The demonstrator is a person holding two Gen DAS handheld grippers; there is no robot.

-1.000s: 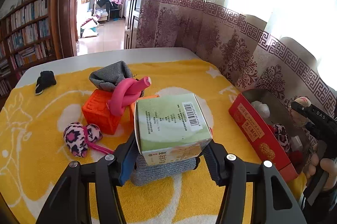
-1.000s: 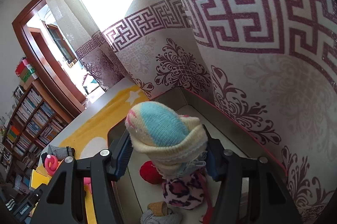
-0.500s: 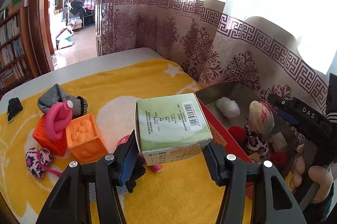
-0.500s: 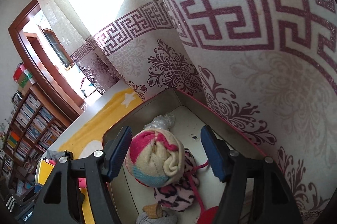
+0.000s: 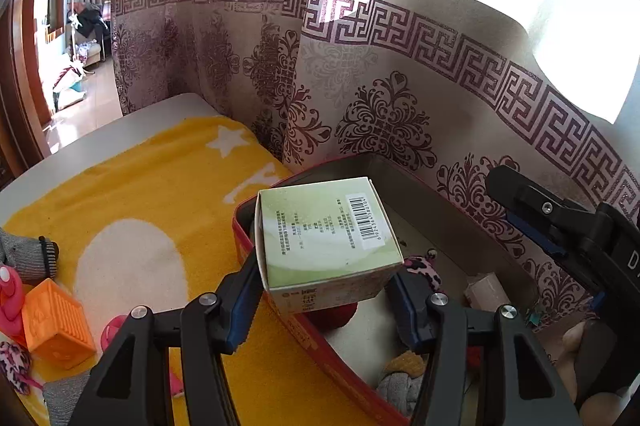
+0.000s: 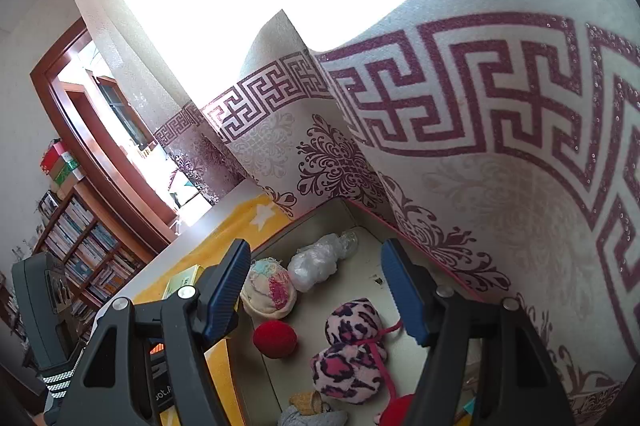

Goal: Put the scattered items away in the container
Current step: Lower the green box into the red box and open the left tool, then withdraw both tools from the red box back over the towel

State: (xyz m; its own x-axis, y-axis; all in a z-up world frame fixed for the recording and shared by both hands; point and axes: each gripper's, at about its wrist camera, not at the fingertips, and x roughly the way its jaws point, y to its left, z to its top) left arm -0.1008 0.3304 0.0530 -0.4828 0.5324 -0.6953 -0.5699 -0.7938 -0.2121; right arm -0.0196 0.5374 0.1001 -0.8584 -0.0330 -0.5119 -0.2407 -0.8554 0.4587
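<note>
My left gripper [image 5: 326,288] is shut on a pale green cardboard box [image 5: 328,238] with a barcode, held above the near left corner of the red tin container [image 5: 304,334]. My right gripper [image 6: 316,290] stands open over the container's grey floor [image 6: 360,258], nothing between its fingers. Below it lie a pastel rolled sock [image 6: 270,288], a clear plastic bundle [image 6: 316,262], a red ball [image 6: 275,339] and a pink leopard plush [image 6: 352,350]. In the left wrist view the right gripper [image 5: 560,226] shows at the right edge.
On the yellow blanket [image 5: 152,194] left of the container sit an orange block [image 5: 56,322], a pink toy [image 5: 8,302] and a grey sock [image 5: 28,258]. A patterned curtain [image 5: 380,98] hangs right behind the container. Bookshelves [image 6: 80,246] stand far left.
The left gripper carried the green box rightward from above the toys to over the container. The right gripper opened and let the pastel sock drop into the container, then lifted slightly.
</note>
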